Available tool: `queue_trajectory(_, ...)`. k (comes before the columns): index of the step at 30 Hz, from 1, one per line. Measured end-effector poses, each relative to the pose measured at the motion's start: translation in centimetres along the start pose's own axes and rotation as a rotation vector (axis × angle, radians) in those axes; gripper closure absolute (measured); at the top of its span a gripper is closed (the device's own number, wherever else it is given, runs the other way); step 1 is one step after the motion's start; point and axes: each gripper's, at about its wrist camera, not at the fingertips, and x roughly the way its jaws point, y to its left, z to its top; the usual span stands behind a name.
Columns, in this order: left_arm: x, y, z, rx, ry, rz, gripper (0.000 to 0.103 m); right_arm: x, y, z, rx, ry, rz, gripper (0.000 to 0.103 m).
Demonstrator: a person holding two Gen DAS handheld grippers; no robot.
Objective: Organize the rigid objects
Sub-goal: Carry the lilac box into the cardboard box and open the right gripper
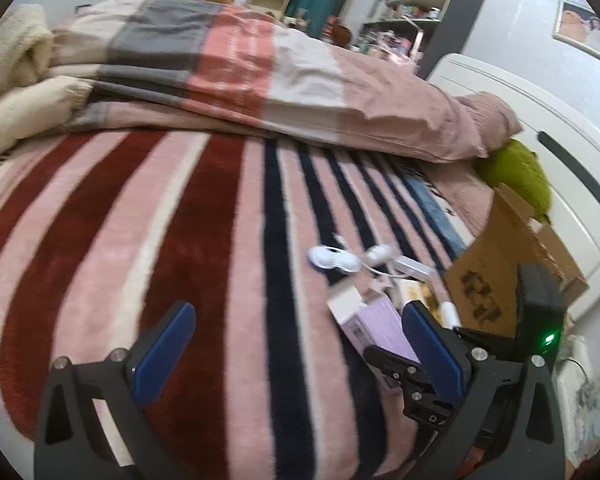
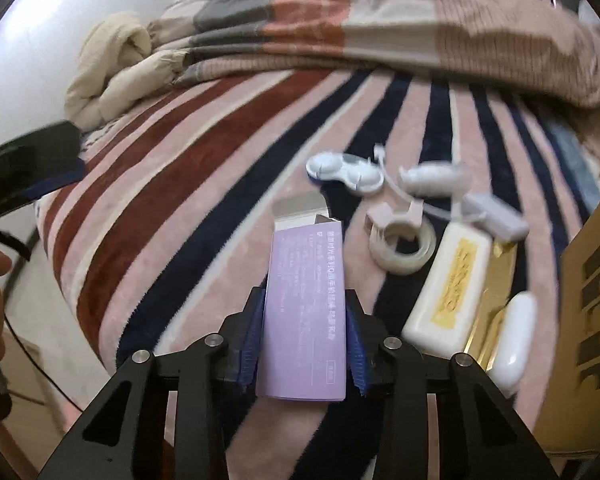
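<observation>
My right gripper (image 2: 303, 312) is shut on a purple carton (image 2: 306, 300) with an open end flap, held over the striped blanket. The carton also shows in the left wrist view (image 1: 374, 326). Beyond it lie a white contact-lens case (image 2: 342, 170), a tape roll in a pink dispenser (image 2: 402, 240), a white charger with cable (image 2: 496, 214), a cream-and-gold box (image 2: 450, 288) and a white oval case (image 2: 514, 338). My left gripper (image 1: 296, 344) is open and empty above the blanket, left of these things.
A cardboard box (image 1: 496, 276) stands at the bed's right edge, also in the right wrist view (image 2: 588, 320). A folded quilt (image 1: 240, 68) and cream blanket (image 1: 16, 80) lie at the far side. A green plush (image 1: 516, 172) rests by the white headboard (image 1: 560, 140).
</observation>
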Motion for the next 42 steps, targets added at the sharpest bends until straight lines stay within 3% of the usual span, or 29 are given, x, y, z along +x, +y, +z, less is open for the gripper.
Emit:
queue_trajectory(7, -0.7, -3.8, 2.9, 0.074, -0.024, -0.24, 0.002, -5.9, 0.4, 2.7, -0.043, -0.157, 0.133, 0.07)
queue_trajectory(10, -1.4, -6.3, 4.9, 0.127, -0.037, -0.319, 0.012, -9.3, 0.4, 3.9, -0.071, -0.238, 0.181, 0.07)
queue_trajectory(15, -1.8, -11.5, 7.7, 0.229, -0.033, -0.407, 0.047, -13.5, -0.5, 5.4, -0.106, -0.328, 0.205, 0.07)
queue_trajectory(17, -1.2, -13.7, 8.5, 0.264, -0.022, -0.416, 0.056, -15.3, -1.9, 5.7, -0.097, -0.36, 0.18, 0.07)
queue_trajectory(20, 0.2, -17.4, 9.4, 0.317, 0.001, -0.447, 0.058, -17.0, -4.8, 5.7, -0.064, -0.382, 0.162, 0.07)
queue_trajectory(29, 6.5, -27.4, 10.2, 0.407, 0.14, -0.537, 0.059, -20.6, -14.1, 3.9, 0.077, -0.365, 0.065, 0.07)
queue_trajectory(34, 9.8, -30.7, 9.2, 0.437, 0.225, -0.523, 0.058, -20.6, -17.9, 2.6, 0.136, -0.292, 0.014, 0.07)
queue_trajectory(39, 10.7, -31.3, 8.4, 0.456, 0.242, -0.48, 0.031, -20.3, -19.1, 1.4, 0.155, -0.232, -0.051, 0.069)
queue_trajectory(42, 10.0, -30.8, 8.7, 0.453, 0.223, -0.466, 0.028, -20.4, -18.9, 0.9, 0.149, -0.217, -0.063, 0.065)
